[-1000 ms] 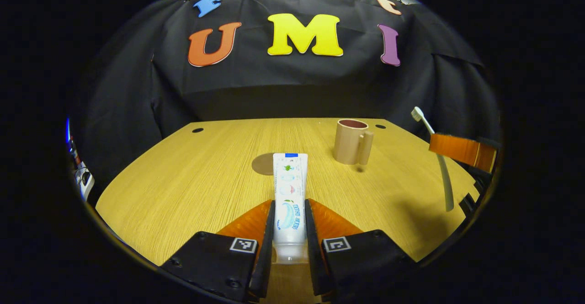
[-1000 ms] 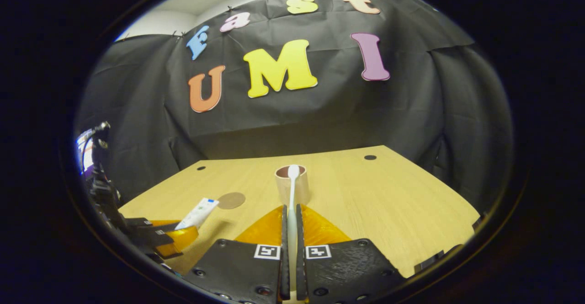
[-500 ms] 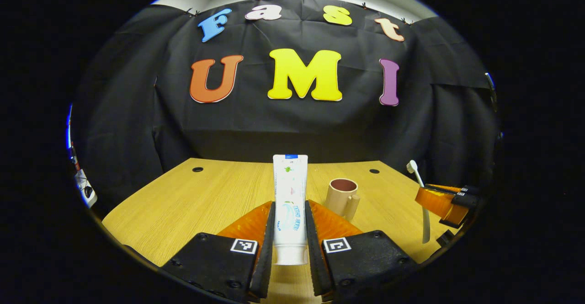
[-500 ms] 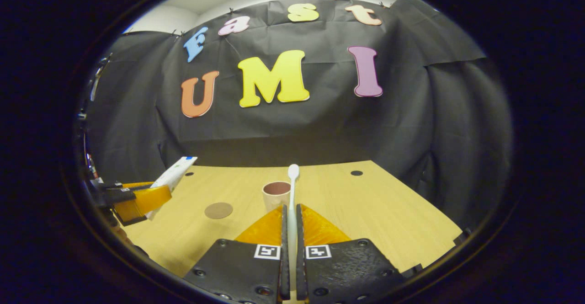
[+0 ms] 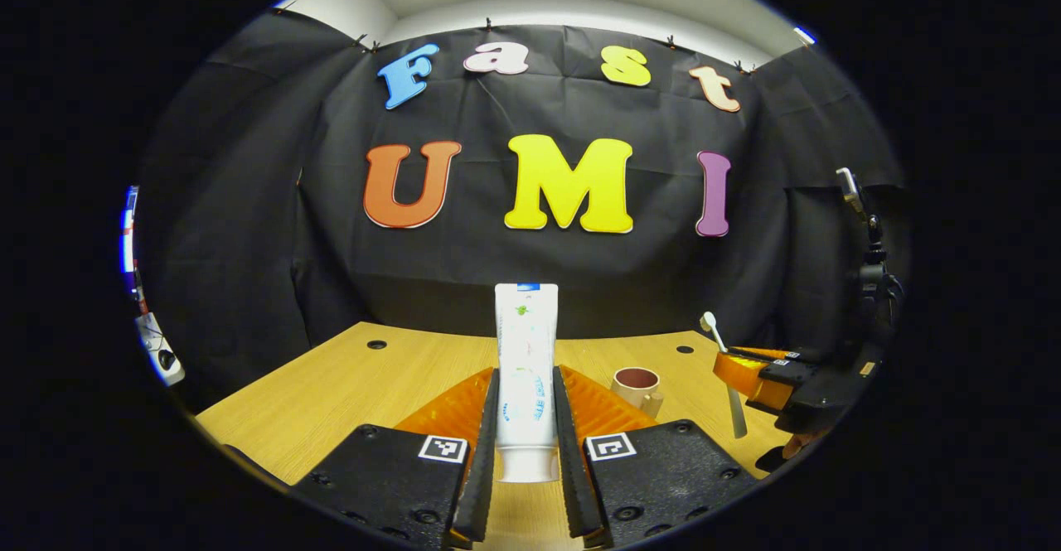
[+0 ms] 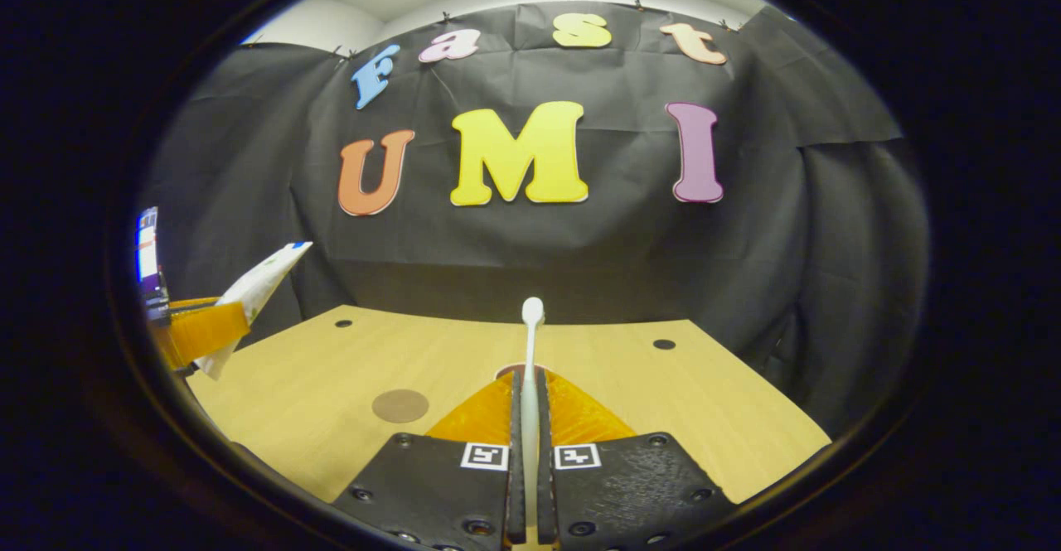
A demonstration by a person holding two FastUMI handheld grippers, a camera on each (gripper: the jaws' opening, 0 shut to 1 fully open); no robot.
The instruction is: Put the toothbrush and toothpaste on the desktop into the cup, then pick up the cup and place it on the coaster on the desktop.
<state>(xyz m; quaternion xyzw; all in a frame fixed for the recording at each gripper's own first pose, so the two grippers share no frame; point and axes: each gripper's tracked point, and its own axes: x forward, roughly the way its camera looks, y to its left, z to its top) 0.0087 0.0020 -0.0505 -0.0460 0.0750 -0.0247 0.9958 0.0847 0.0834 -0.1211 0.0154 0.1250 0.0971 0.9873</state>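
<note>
**Both items lifted, cup not yet loaded**

Left gripper (image 5: 525, 402): clenched on the toothpaste (image 5: 525, 344), both fingers pressed to the tube's lower half, cap end toward the camera, flat crimped end pointing to 12 o'clock. In the right gripper view it sits at 9 o'clock (image 6: 195, 331), tube slanting up and out of it.

Right gripper (image 6: 528, 402): clamped on the toothbrush (image 6: 530, 344), handle between the fingers, head up at 12 o'clock. In the left gripper view it hangs at 3 o'clock (image 5: 750, 369), brush head up, handle end down.

Change over the last second: both grippers have risen and tipped upward. A second ago the tube lay low over the desk (image 5: 331, 385) with the coaster in front of it; now it stands against the booth wall. The cup (image 5: 637, 385) has dropped lower and smaller in the left gripper view, at about 4 o'clock of the tube. In the right gripper view the cup (image 6: 507, 369) has slipped behind the fingers; only a sliver of rim shows, probably.

Meaning: pickup looks done for both items; next comes carrying each over the cup mouth and lowering it in. Coaster (image 6: 400, 405) lies bare at 10 o'clock of the right gripper, well apart from the cup.

Writing: the tube carries blue print and small pictures, too small to read. Square coded markers sit on each gripper's body.
</note>
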